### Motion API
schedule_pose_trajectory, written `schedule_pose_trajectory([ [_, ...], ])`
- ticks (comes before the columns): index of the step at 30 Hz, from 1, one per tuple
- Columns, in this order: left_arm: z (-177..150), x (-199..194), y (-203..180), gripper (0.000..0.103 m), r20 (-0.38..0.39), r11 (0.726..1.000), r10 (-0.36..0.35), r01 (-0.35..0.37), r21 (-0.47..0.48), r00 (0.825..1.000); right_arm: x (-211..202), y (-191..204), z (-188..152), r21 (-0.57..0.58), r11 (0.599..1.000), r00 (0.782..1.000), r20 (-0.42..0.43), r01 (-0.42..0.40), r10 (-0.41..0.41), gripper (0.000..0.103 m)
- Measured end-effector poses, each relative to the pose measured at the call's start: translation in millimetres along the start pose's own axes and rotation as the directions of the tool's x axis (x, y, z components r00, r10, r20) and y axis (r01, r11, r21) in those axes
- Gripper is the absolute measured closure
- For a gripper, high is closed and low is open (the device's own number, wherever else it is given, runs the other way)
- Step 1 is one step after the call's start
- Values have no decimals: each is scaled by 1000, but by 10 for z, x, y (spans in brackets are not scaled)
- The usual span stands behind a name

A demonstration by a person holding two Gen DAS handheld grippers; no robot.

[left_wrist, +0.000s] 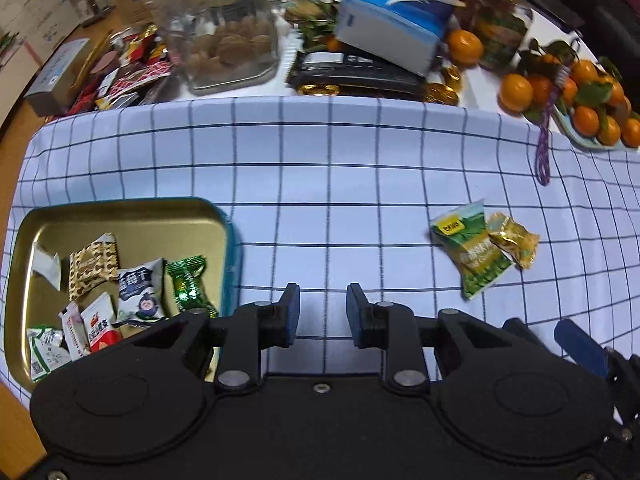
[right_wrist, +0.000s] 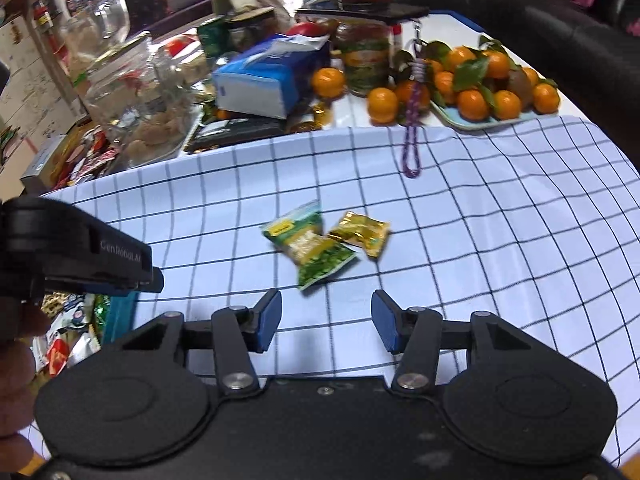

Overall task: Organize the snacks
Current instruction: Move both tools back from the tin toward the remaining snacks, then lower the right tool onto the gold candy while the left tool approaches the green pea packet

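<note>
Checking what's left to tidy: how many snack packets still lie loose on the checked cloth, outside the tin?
2: a green packet and a gold packet, touching side by side mid-cloth, ahead of the right gripper. None seem hidden.

Left hand-held gripper (left_wrist: 322,314) and right hand-held gripper (right_wrist: 326,324) side by side, jaws parted, empty.

A green snack packet (right_wrist: 310,246) with a yellow label is seen lying flat on the checked cloth, just ahead of the right gripper (right_wrist: 326,322), tilted diagonally. A gold-wrapped candy (right_wrist: 362,233) is lodged against its right edge, touching. A gold tin tray (left_wrist: 132,220) with a teal rim, left of the left gripper (left_wrist: 323,314), is loaded with several wrapped snacks (left_wrist: 140,290), loosely overlapped.
</note>
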State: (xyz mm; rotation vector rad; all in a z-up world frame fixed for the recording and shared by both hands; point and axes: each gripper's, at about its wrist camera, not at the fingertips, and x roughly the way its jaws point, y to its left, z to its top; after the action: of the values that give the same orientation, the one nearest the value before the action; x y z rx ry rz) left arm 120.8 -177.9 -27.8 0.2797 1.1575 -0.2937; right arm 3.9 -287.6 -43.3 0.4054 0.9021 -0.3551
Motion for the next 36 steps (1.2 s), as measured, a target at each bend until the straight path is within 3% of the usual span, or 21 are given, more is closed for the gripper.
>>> schedule_pose_trajectory([
  [7, 128, -52, -140, 67, 11, 1000, -16, 16, 11, 1000, 62, -197, 207, 65, 996, 997, 50, 54, -57, 66],
  [15, 186, -15, -68, 67, -39, 997, -56, 54, -58, 998, 355, -180, 671, 90, 994, 992, 102, 61, -70, 62],
  [18, 193, 1, 12, 67, -54, 994, -67, 61, -93, 996, 579, -126, 802, 87, 993, 994, 65, 82, -87, 62],
  [21, 222, -6, 124, 67, -53, 988, -67, 59, -139, 996, 780, -80, 866, 92, 994, 999, 4, 53, -54, 62],
  [27, 246, -40, 272, 67, -46, 980, -78, 68, -185, 996, 1010, 49, 801, 83, 996, 999, -42, 36, -32, 68],
  [29, 252, -37, 279, 67, -49, 982, -80, 70, -177, 996, 1033, 72, 736, 79, 996, 998, -61, 34, -29, 76],
  [36, 239, -43, 294, 67, -54, 983, -78, 68, -173, 995, 769, 71, 372, -11, 1000, 996, -82, 25, -26, 82],
])
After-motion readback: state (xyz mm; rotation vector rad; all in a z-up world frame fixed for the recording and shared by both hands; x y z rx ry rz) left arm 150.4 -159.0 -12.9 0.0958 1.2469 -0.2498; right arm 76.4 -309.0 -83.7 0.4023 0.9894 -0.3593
